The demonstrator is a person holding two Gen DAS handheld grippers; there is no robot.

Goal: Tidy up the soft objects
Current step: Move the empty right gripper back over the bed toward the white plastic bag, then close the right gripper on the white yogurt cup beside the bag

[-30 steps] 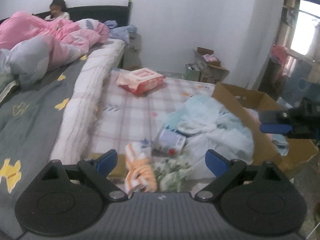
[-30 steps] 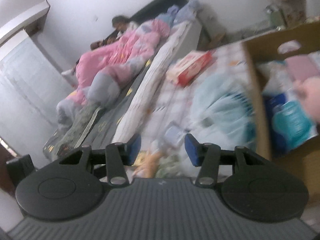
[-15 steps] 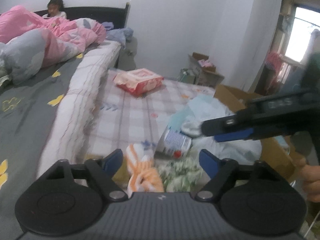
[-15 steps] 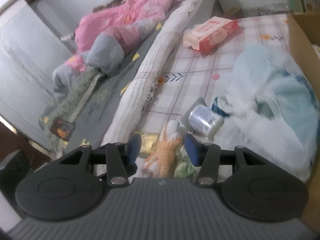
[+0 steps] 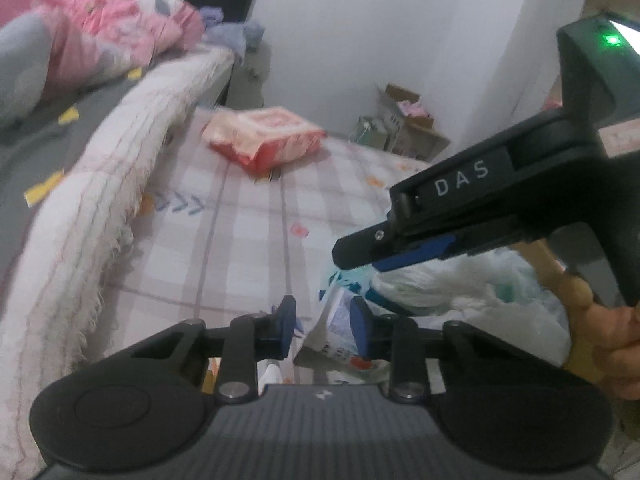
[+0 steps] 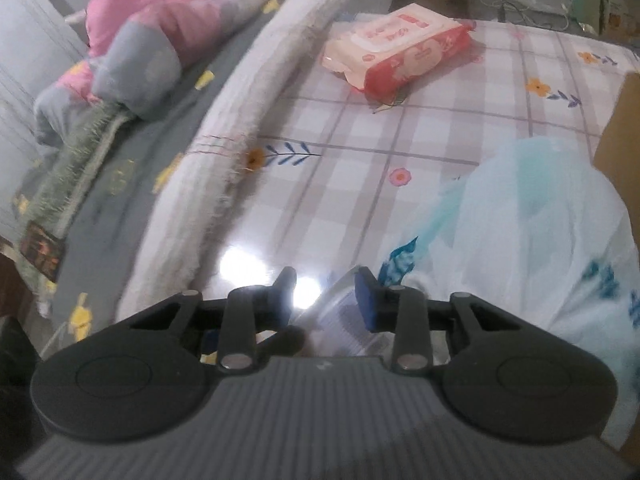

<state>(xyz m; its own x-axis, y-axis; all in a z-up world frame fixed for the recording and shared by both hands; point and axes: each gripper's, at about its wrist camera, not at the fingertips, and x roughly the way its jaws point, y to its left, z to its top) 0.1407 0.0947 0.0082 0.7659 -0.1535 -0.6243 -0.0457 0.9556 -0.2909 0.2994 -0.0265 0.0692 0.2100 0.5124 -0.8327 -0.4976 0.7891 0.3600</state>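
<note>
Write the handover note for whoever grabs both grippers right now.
Left gripper: jaws partly open, nothing clamped, hovering at a small printed pack.
Right gripper: jaws partly open, empty, low over the checked mat; it crosses the left view.
Pale blue-white cloth heap lies loose beside the cardboard box.
Red wipes pack sits farther back.
Done: nothing visibly sorted.
Left: grasp and place the soft items.

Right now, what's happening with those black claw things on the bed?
A person holds two grippers over a checked mat beside the bed. The left gripper and the right gripper are both low over a small packet at the edge of a pale blue bag. Both are open and neither has grabbed anything yet. A red wipes pack lies further back, untouched.
</note>
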